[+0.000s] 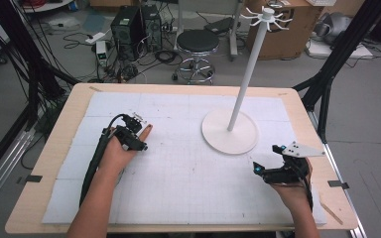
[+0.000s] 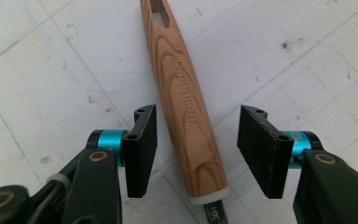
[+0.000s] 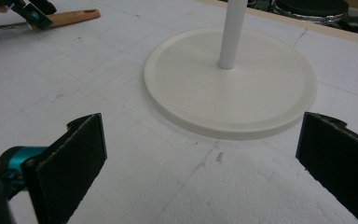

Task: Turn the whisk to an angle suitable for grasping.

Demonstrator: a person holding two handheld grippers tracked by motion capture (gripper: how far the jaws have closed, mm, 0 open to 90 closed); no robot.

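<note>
My left gripper (image 2: 193, 154) hangs over the white gridded mat (image 1: 188, 163) on the left side of the table, jaws parted on either side of the light-brown wooden handle (image 2: 184, 100) stamped KITCHEN TOOL — the pads stand clear of the wood, a gap showing each side, nothing gripped. That handle lies flat on the mat, its slotted end pointing away from me, a bit of metal shank showing at its near end. My right gripper (image 3: 200, 163) sits near the right edge, jaws wide and empty — facing the round white base of the tall white hanger stand (image 3: 230, 88).
</note>
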